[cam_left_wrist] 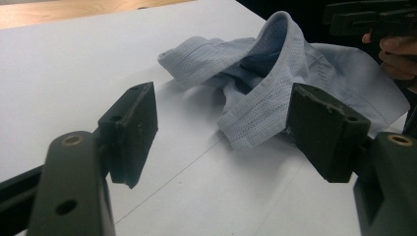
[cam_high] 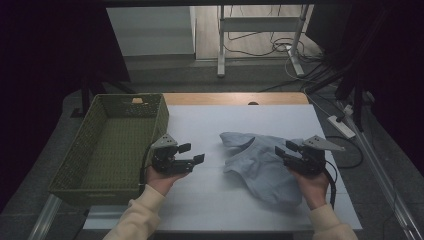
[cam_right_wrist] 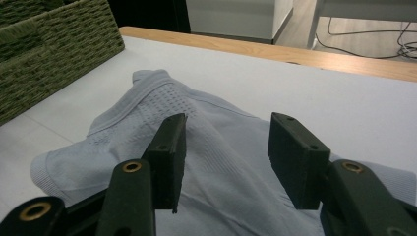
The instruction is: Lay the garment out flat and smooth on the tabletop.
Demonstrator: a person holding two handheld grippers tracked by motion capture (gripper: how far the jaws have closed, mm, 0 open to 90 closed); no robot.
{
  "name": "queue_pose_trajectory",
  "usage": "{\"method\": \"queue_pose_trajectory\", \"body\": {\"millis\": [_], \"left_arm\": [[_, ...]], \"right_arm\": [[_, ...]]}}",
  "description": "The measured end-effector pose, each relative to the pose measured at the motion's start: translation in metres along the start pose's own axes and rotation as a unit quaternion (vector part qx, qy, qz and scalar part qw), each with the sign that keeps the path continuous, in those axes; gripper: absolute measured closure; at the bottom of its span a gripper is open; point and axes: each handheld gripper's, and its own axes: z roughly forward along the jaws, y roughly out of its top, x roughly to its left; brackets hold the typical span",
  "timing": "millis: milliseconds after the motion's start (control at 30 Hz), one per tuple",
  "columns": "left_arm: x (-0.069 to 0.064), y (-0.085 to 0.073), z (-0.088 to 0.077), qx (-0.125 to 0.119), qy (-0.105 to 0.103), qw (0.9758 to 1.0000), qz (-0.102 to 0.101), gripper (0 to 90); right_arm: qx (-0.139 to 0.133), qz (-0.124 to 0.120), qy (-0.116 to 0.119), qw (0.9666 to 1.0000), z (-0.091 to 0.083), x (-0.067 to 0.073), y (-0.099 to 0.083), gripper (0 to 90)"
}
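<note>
Two claws flank a crumpled shirt on the tabletop.
Left claw (cam_high: 191, 153) and right claw (cam_high: 283, 152) both gape empty beside the pale blue shirt (cam_high: 260, 162).

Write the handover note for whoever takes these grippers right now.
Left gripper: open, holds nothing, aimed at the shirt.
Right gripper: open over the shirt's right side, nothing between the pads.
Shirt: crumpled on the white table, collar toward the basket.
Basket: at the table's left.
Done: nothing yet in the basket.
Left: probably grasp the shirt, tidy it and move it to the basket.
</note>
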Motion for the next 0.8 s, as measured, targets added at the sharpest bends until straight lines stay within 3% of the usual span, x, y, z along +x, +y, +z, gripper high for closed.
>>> {"method": "queue_pose_trajectory", "body": {"millis": [200,467,633,800], "left_arm": [[0.0,0.0,0.001,0.002,0.0,1.0,0.0,27.9],[0.0,-0.002,0.004,0.007,0.0,1.0,0.0,27.8],[0.0,-0.002,0.004,0.008,0.0,1.0,0.0,27.8],[-0.001,-0.002,0.006,0.012,0.0,0.9999,0.0,27.7]], "right_arm": [[-0.001,-0.007,0.012,0.9999,-0.002,0.006,0.002,48.2],[0.012,-0.033,0.049,0.9982,-0.006,0.03,0.0,46.7],[0.027,-0.047,0.068,0.9962,-0.011,0.043,-0.007,45.8],[0.061,-0.055,0.082,0.9932,-0.011,0.053,-0.02,45.5]]}}
